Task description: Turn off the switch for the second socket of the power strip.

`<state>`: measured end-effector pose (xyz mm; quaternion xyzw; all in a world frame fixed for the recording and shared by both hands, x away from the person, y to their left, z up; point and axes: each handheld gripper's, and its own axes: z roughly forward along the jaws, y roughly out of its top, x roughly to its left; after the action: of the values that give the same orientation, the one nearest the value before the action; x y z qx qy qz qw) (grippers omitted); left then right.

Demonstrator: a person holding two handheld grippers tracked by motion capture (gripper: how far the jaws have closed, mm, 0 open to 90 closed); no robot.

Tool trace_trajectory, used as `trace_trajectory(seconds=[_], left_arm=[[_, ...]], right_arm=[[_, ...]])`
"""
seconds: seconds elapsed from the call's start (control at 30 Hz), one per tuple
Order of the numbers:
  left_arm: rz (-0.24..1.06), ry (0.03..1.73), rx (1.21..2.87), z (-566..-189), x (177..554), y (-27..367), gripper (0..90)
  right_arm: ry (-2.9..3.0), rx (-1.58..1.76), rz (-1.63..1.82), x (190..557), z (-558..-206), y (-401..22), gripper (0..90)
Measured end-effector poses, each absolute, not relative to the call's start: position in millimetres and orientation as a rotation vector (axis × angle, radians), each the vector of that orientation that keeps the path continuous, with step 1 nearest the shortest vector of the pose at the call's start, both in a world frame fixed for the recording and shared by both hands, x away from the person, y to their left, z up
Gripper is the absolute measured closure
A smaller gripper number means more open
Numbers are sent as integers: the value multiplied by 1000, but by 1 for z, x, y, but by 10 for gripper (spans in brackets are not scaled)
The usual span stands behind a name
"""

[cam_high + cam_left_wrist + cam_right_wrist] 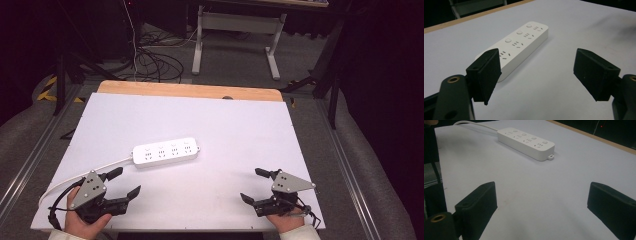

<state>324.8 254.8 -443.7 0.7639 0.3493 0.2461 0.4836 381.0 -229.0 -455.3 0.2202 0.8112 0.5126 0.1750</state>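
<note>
Looks like nothing's started yet — the white power strip [166, 152] just sits mid-frame on the desk [240, 125], untouched. Left claw [123, 183] lower left, right claw [253, 185] lower right, both spread wide and empty — everything's still to do.

Bare white table [240, 125] all round; only the power strip [166, 151] and its cord [75, 176], apparently, obstruct the left-centre.
</note>
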Motion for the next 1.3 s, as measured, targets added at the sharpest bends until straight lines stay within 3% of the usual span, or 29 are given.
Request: trace_trajectory(seconds=[0.5,0.9,1.0,1.3], left_arm=[[619,856,1892,-443,326,253,236],[593,882,1921,-436,332,251,334],[598,905,1930,-433,334,250,404],[603,928,1942,-421,339,248,405]], right_arm=[[2302,626,1453,381,-456,-229,93],[2309,627,1448,382,-457,-228,93],[2313,621,1442,382,-457,-227,93],[2318,622,1441,382,-458,-227,90]])
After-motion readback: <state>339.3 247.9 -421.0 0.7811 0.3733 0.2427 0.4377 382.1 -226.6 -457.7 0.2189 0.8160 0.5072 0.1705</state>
